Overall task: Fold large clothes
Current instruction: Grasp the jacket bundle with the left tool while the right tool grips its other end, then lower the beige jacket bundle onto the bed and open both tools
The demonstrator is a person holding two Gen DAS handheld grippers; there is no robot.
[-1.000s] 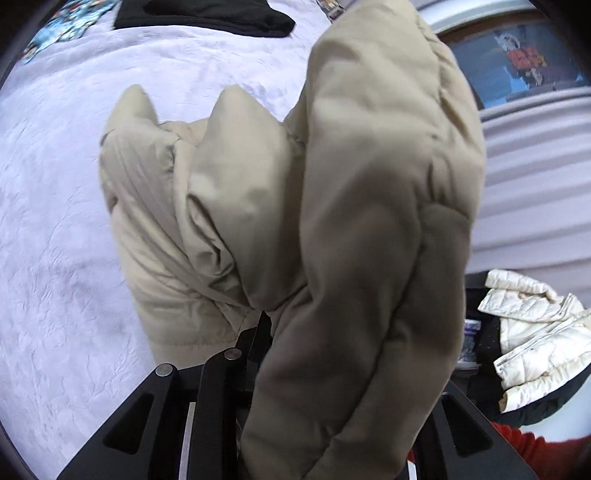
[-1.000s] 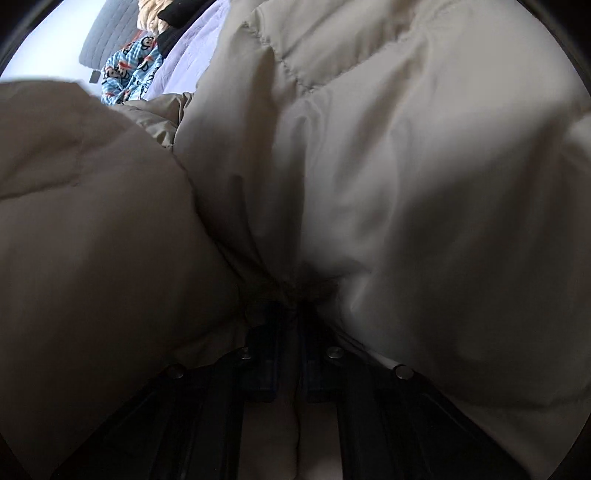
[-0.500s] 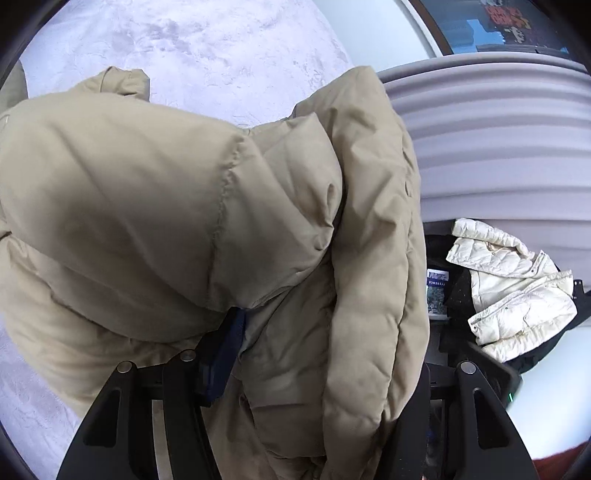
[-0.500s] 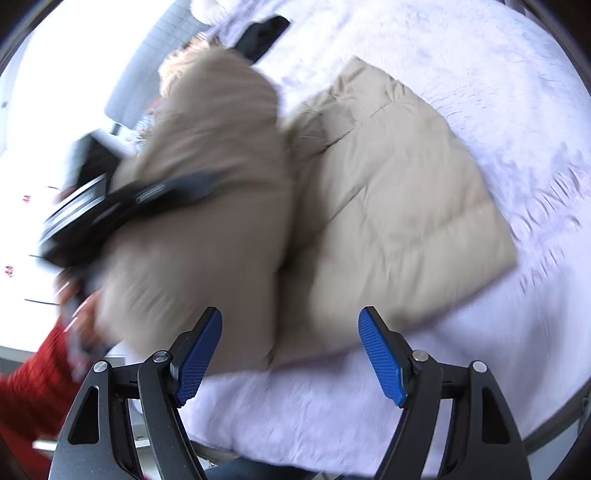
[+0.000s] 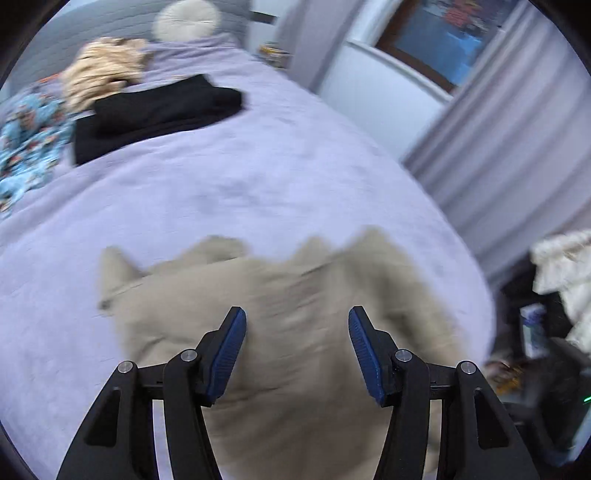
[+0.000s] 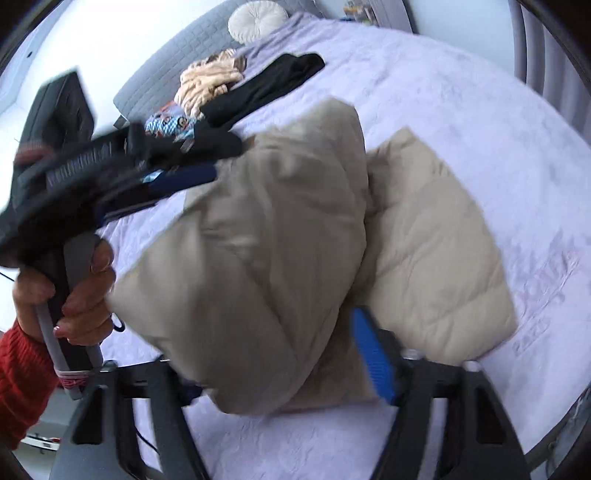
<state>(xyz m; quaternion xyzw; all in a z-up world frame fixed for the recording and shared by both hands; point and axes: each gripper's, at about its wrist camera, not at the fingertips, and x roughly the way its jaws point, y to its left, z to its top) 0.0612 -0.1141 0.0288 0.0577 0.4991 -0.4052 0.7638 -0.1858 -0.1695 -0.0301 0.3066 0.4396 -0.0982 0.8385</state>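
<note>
A beige puffer jacket (image 5: 295, 295) lies bunched on the lavender bed (image 5: 221, 184), blurred by motion. My left gripper (image 5: 297, 332) hovers over it, open, with nothing between its blue pads (image 5: 229, 350). In the right wrist view the jacket (image 6: 258, 240) is doubled over itself, and a thick fold bulges between the jaws of my right gripper (image 6: 280, 354). Those jaws are closing; one blue pad (image 6: 373, 362) shows bare, the other finger is hidden behind the fabric. The left gripper (image 6: 218, 158) appears there at the jacket's far left edge, held by a hand (image 6: 81, 288) in a red sleeve.
A folded black garment (image 5: 155, 110) lies further up the bed, beside a tan fluffy cloth (image 5: 103, 70) and a blue patterned cloth (image 5: 29, 140). A round cushion (image 5: 188, 18) rests by the headboard. Curtains (image 5: 498, 129) and a white puffer jacket (image 5: 561, 266) are off the bed's right side.
The left gripper has let go of the jacket and drawn back above it. The right gripper has released its grip and risen; a jacket fold now sits between its jaws.
</note>
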